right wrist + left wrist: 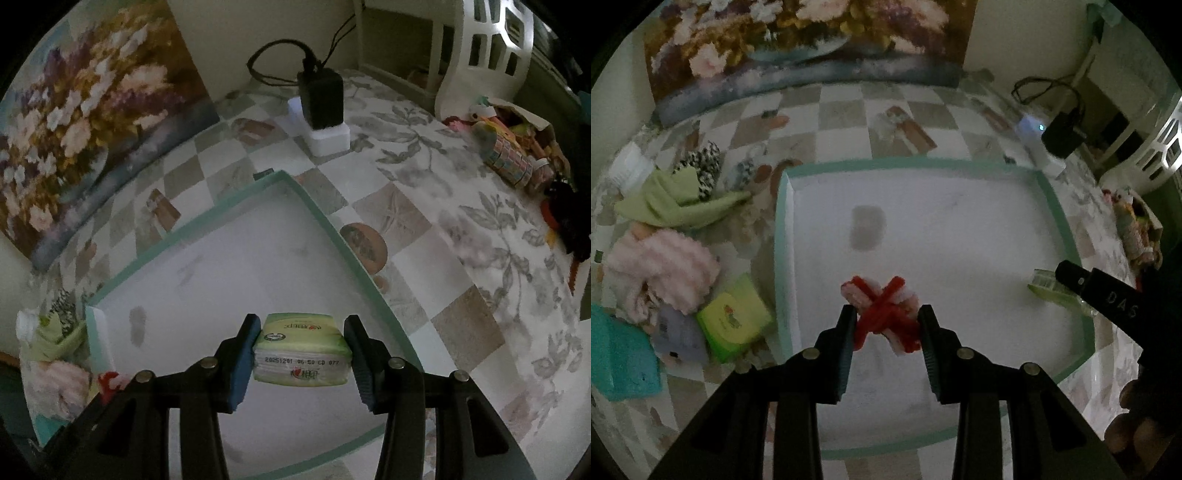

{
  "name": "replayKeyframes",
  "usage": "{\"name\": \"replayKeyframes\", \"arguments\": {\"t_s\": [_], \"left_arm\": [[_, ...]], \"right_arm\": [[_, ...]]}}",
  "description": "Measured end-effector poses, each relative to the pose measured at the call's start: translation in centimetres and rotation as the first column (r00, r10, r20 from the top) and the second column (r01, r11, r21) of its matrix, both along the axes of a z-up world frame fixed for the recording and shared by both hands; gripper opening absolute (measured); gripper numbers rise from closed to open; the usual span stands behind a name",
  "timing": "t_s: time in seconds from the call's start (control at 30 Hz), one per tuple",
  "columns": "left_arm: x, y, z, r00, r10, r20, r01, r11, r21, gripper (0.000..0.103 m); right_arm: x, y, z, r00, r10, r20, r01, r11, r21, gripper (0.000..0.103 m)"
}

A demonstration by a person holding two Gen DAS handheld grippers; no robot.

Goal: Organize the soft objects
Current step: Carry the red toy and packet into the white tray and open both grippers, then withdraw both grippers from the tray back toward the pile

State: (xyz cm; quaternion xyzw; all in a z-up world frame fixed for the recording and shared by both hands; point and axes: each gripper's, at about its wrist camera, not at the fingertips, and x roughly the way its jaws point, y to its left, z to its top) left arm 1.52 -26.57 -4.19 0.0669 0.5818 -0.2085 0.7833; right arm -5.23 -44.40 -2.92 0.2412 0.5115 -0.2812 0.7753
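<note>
Soft objects wait in a heap at the left edge of your left wrist view: a light green folded cloth (677, 201), under it a fluffy pink towel (665, 269), a teal cloth (620, 354) in the lower left corner, and a yellow-green tissue pack (735, 319) just beside the tray.

At the centre lies the shallow white tray with a mint green rim (960, 162) on the checkered tablecloth (849, 114). Your left gripper (887, 325) points down over the tray, and its jaws are partly closed on a red and white fuzzy bundle tied crosswise (882, 312); both pads touch the bundle.

At the right of this view your right gripper (1082, 284) enters above the tray.

In the right wrist view, the right gripper (302, 350) holds a light green tissue pack with a printed date (302, 349) between half-open jaws, both pads pressing its sides, over the right part of the tray.
</note>
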Motion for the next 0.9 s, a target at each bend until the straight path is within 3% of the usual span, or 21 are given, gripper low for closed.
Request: {"name": "replayKeyframes", "arguments": {"t_s": [0.57,0.63,0.77,0.83,0.9], "left_arm": [[-0.3,-0.7,-2.1,0.999,-0.018,-0.047,0.021,0.998,0.053,0.044],[-0.3,-0.6,-2.1,0.999,-0.014,-0.049,0.016,0.999,0.048,0.054],[-0.3,-0.5,-1.7,0.999,-0.012,-0.030,0.014,0.999,0.042,0.059],[-0.2,-0.5,-1.4,1.000,-0.012,-0.021,0.013,0.999,0.036,0.070],[-0.1,-0.3,-1.1,1.000,-0.008,-0.009,0.008,0.999,0.031,0.073]], "right_arm": [[0.2,0.4,-1.0,0.995,0.003,-0.102,-0.005,1.000,-0.020,0.053],[0.3,0.5,-0.7,0.995,0.002,-0.098,-0.006,0.999,-0.035,0.057],[0.3,0.6,0.0,0.997,0.003,-0.078,-0.007,0.999,-0.048,0.058],[0.2,0.7,0.4,0.998,0.000,-0.065,-0.003,0.999,-0.055,0.058],[0.2,0.6,0.6,0.998,-0.005,-0.057,0.001,0.998,-0.060,0.058]]}}
